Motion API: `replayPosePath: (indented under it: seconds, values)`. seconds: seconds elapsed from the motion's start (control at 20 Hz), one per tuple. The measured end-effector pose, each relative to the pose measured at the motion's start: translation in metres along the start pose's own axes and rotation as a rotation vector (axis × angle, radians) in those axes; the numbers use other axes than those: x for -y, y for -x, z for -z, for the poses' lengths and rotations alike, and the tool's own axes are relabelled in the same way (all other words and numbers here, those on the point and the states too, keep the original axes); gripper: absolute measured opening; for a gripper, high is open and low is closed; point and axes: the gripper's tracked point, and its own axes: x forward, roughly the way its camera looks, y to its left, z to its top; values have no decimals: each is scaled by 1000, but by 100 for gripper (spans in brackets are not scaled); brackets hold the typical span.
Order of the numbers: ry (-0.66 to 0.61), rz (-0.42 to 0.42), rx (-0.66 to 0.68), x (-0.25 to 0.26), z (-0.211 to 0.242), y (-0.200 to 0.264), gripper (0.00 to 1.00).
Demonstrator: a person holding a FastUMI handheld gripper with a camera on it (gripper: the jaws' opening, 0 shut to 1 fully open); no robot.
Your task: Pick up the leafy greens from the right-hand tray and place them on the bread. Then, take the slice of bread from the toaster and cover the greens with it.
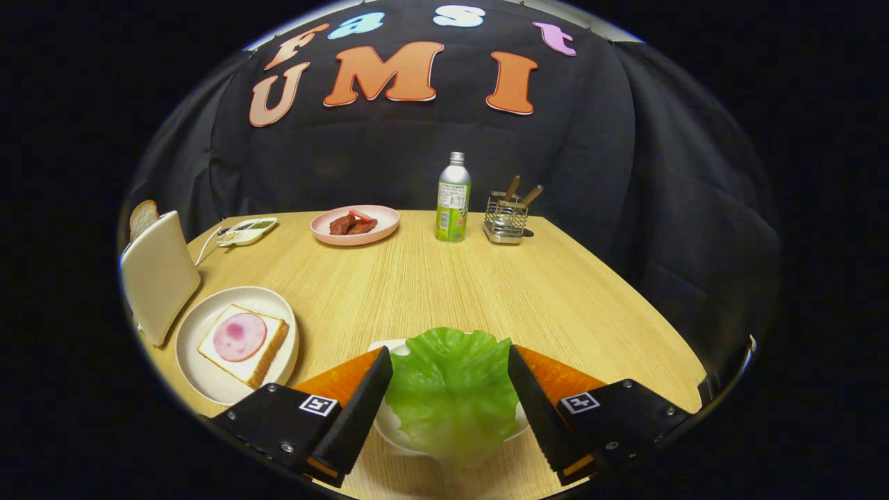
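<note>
The gripper (450, 375) straddles the lettuce leaf (451, 389), fingers spread, and should pinch it gently near the middle.

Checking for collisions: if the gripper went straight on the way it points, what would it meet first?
The leafy greens already lie between the open fingers, on their white tray. Beyond them comes bare table, then probably the bottle; depth is unclear.

three plates (208, 375), two bread slices (267, 351), one bottle (453, 198)
</note>
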Motion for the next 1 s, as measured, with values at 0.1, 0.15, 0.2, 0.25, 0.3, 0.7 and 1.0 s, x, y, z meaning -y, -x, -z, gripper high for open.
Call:
replayPosePath:
  seconds: [0.1, 0.15, 0.2, 0.25, 0.3, 0.7, 1.0]
  values:
    - [-7, -10, -27, -1, 7, -4, 100]
    - [-10, -17, -38, -2, 10, -5, 100]
    - [-14, -23, -49, -3, 13, -6, 100]
    - [-15, -31, -59, -5, 15, -8, 100]
    - [-16, -33, -70, -6, 18, -9, 100]
    - [-66, -57, -118, -7, 32, -17, 86]
    - [-90, -35, -101, 0, 31, -18, 52]
